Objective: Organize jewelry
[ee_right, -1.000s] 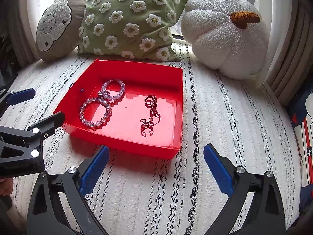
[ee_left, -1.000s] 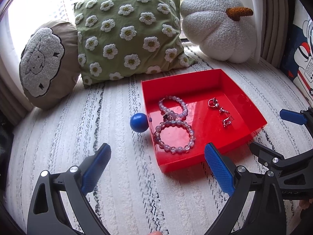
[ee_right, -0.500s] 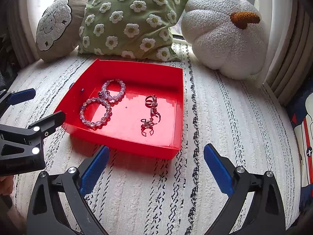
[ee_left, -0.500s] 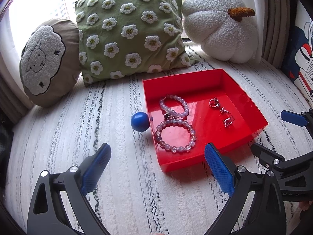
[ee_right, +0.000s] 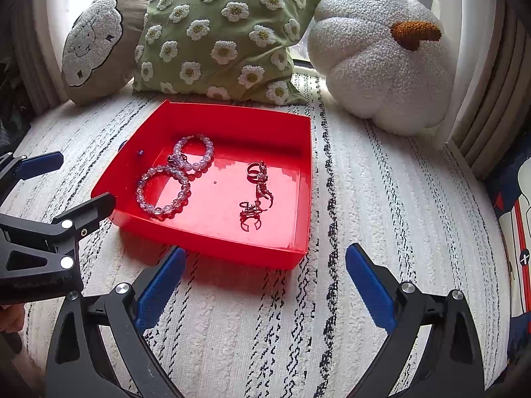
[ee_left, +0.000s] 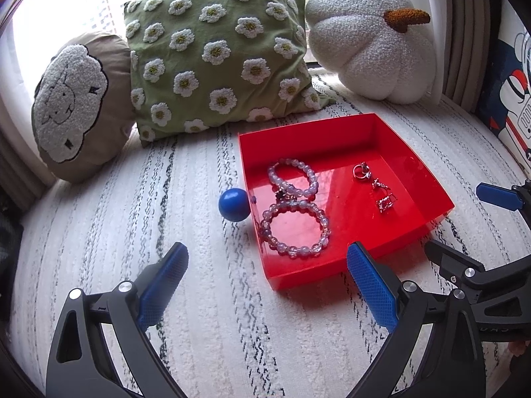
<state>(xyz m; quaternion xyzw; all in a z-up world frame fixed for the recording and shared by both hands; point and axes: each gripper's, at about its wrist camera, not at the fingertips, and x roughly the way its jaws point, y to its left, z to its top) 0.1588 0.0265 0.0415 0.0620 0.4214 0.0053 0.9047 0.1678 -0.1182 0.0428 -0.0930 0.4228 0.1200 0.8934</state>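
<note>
A red tray (ee_left: pixel 332 132) sits on a white striped rug; it also shows in the right wrist view (ee_right: pixel 232 112). Inside lie two pale purple bead bracelets (ee_left: pixel 295 229) (ee_right: pixel 162 192), a silver ring (ee_left: pixel 360 170) (ee_right: pixel 254 169) and small silver earrings (ee_left: pixel 385 202) (ee_right: pixel 250 215). A blue ball (ee_left: pixel 233 204) rests on the rug against the tray's left wall. My left gripper (ee_left: pixel 267 278) is open and empty, just in front of the tray's near left corner. My right gripper (ee_right: pixel 265 282) is open and empty, in front of the tray's near right edge.
Three cushions line the back: a beige sheep cushion (ee_left: pixel 76 102), a green daisy cushion (ee_left: pixel 215 46) and a white pumpkin cushion (ee_left: pixel 368 43). A printed cushion (ee_left: pixel 511 106) stands at the right edge. Each gripper shows in the other's view: the right gripper (ee_left: pixel 491 248), the left gripper (ee_right: pixel 43 219).
The left wrist view has shifted slightly; the tray and jewelry stay where they were. Both grippers remain open.
</note>
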